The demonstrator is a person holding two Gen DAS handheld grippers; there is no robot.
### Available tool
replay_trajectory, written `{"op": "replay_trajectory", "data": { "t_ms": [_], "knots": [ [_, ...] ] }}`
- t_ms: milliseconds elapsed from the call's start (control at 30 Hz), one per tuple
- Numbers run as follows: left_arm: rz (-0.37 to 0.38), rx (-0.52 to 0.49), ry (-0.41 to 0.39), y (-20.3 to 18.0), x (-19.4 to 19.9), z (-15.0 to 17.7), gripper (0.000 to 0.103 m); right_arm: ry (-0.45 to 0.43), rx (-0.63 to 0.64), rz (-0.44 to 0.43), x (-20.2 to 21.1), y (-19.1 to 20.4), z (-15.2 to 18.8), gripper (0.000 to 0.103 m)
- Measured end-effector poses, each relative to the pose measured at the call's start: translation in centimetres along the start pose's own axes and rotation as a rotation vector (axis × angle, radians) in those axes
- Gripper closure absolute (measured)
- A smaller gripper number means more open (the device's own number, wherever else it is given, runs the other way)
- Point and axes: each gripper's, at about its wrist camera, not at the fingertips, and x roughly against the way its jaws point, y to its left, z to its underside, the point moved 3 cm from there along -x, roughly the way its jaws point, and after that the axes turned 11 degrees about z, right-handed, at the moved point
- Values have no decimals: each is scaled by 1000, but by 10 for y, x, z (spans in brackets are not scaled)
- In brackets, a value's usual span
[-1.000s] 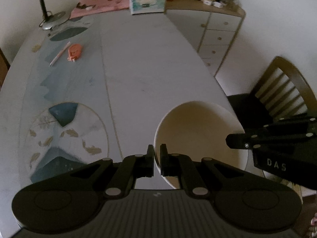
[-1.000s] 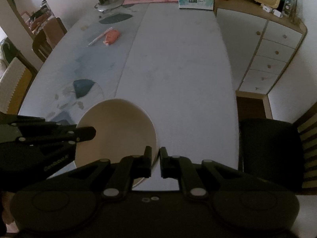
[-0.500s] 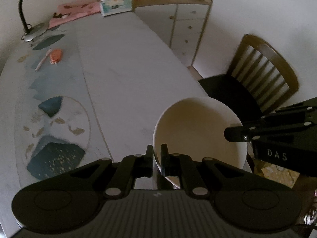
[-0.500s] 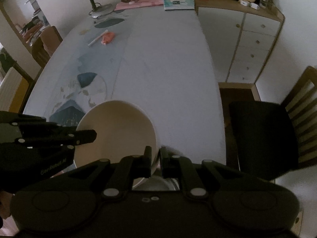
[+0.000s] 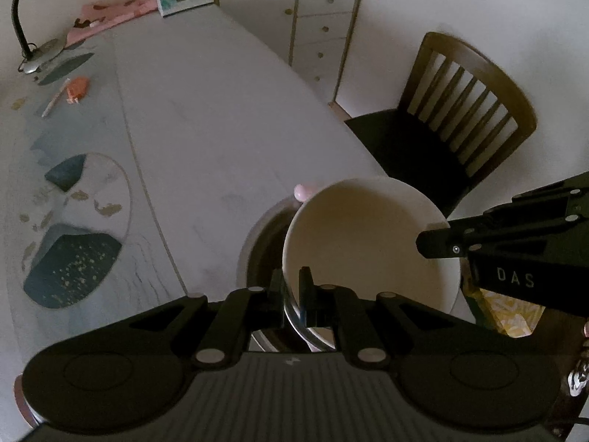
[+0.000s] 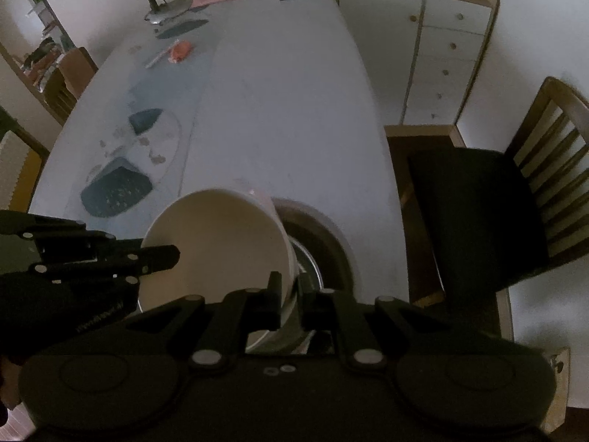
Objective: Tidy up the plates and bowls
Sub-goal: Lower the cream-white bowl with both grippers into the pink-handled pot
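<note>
the left tool (image 5: 291, 287) was clamped narrow on the near rim of a cream bowl (image 5: 368, 243). the bowl hung tilted over a dark-centred plate (image 6: 324, 243) at the tabletop (image 6: 279, 92) edge. the right tool (image 6: 289, 293) gripped the bowl's opposite rim, beside a wooden chair (image 6: 515, 199).

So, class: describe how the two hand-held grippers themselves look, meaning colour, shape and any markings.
Both are matte black. The left hand-held gripper has two flat fingers on scissor-like linkages with silver pivot pins, above a ribbed body. The right hand-held gripper matches; its side reads "DAS".
</note>
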Motion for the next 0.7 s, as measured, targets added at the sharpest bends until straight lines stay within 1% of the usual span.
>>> {"op": "replay_trajectory", "data": {
  "t_ms": [267, 433, 700],
  "knots": [
    [-9, -36, 5, -5, -16, 10, 97, 24, -12, 15, -13, -6, 16, 95],
    [-31, -55, 8, -6, -23, 10, 97, 38, -8, 21, -23, -5, 20, 95],
    [-38, -67, 21, -4, -33, 13, 97, 47, 9, 31, -32, -1, 23, 95]
  ]
}}
